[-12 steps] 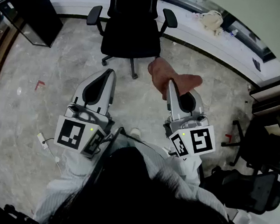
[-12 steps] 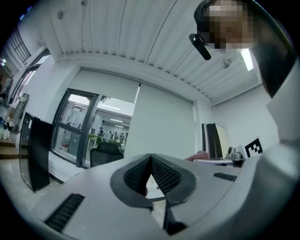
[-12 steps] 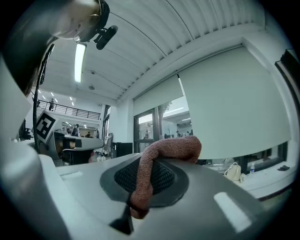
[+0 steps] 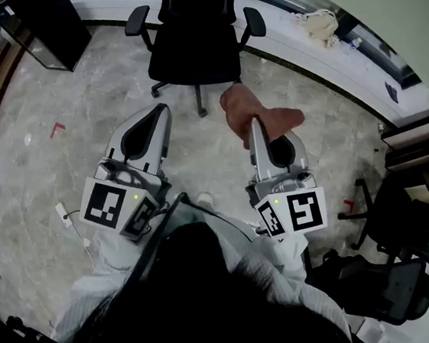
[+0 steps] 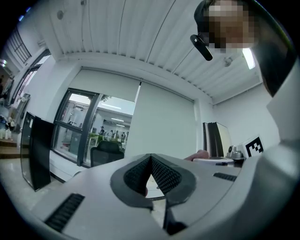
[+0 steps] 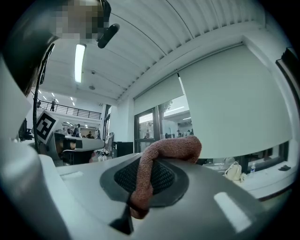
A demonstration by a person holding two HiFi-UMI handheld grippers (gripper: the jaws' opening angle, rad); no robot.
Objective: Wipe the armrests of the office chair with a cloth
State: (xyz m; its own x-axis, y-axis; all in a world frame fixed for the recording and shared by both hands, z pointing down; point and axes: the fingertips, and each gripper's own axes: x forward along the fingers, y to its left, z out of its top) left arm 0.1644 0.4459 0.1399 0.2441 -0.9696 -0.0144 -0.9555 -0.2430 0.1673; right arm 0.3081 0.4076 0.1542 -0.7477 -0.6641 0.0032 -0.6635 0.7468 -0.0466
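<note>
A black office chair (image 4: 195, 42) stands on the marble floor ahead of me, with its left armrest (image 4: 137, 20) and right armrest (image 4: 253, 21) both in sight. My right gripper (image 4: 253, 127) is shut on a reddish-brown cloth (image 4: 256, 112), held below and right of the chair's base, apart from it. In the right gripper view the cloth (image 6: 165, 152) drapes over the closed right gripper (image 6: 151, 164). My left gripper (image 4: 160, 111) hovers beside it, shut with nothing in it. The left gripper view shows the left gripper (image 5: 151, 159) with its pads meeting and the chair small in the distance.
A black cabinet (image 4: 47, 21) stands at the upper left. More black chairs (image 4: 408, 227) crowd the right side. A white bag (image 4: 320, 23) lies on the window ledge. A white power strip with cable (image 4: 67, 215) lies on the floor at the left.
The whole head view has slid slightly up and left. Grippers, cloth and chair keep the same places relative to one another.
</note>
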